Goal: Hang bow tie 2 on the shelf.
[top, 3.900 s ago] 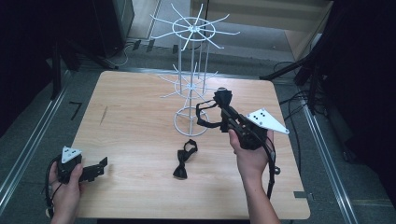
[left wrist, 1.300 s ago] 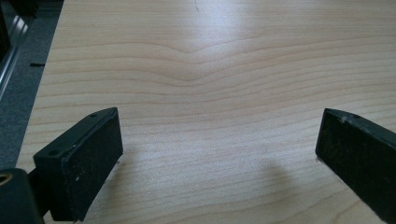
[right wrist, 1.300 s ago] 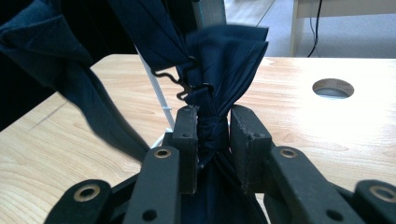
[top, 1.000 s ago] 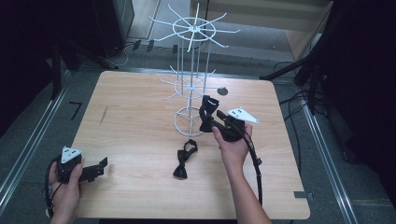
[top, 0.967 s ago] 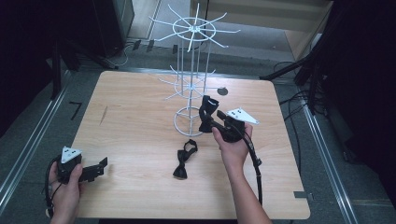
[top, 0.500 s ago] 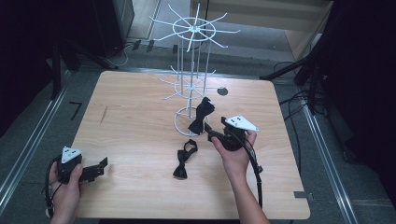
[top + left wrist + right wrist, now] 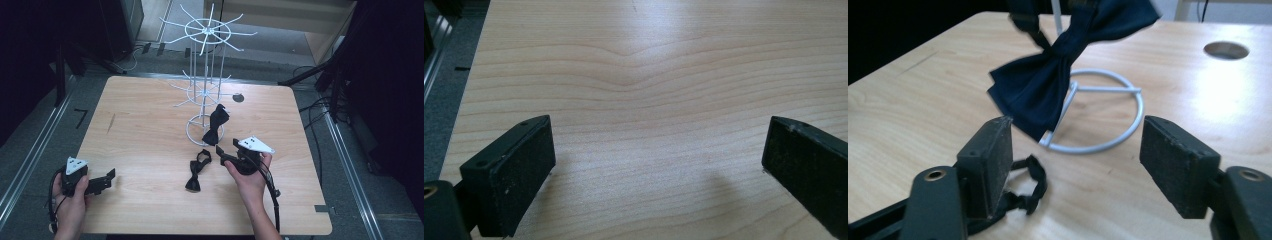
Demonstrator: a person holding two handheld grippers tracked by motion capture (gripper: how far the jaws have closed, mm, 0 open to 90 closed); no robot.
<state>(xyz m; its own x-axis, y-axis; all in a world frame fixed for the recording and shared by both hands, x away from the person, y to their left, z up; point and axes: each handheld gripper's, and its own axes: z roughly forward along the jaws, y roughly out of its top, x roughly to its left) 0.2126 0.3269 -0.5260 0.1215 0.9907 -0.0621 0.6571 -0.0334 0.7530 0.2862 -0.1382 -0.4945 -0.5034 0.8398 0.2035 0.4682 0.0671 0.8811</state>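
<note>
Right gripper (image 7: 226, 152): held low over the table (image 7: 150, 130), jaws spread wide with nothing between them, pointing at the foot of the white wire display rack (image 7: 204, 95).

Hanging bow tie (image 7: 1048, 85): dark navy, dangling from a lower arm of the rack. In the right gripper view it sits just beyond the jaws and slightly toward the left jaw, its lower wing tilted down to the rack's ring base (image 7: 1128, 125). How firmly its strap is seated on the arm cannot be told.

Second bow tie (image 7: 196, 172): black, lying flat on the table. Its strap loop (image 7: 1030, 187) curls just beside and partly under the right gripper's left jaw.

Left gripper (image 7: 102, 181): near the table's front left corner, well apart from everything else. Jaws spread, bare wood grain between them.

Risks, as judged from here:
- Jaws moved forward or swung could brush the hanging tie and pull it off its arm.
- The rack looks light and tall; a knock on its ring base could tip or slide it.
- Closing on the lying tie from this angle could pinch the strap loop alone, leaving the tie dangling and snagging on the rack.
- The left jaw could drag the loop along the table if moved without lifting.
</note>
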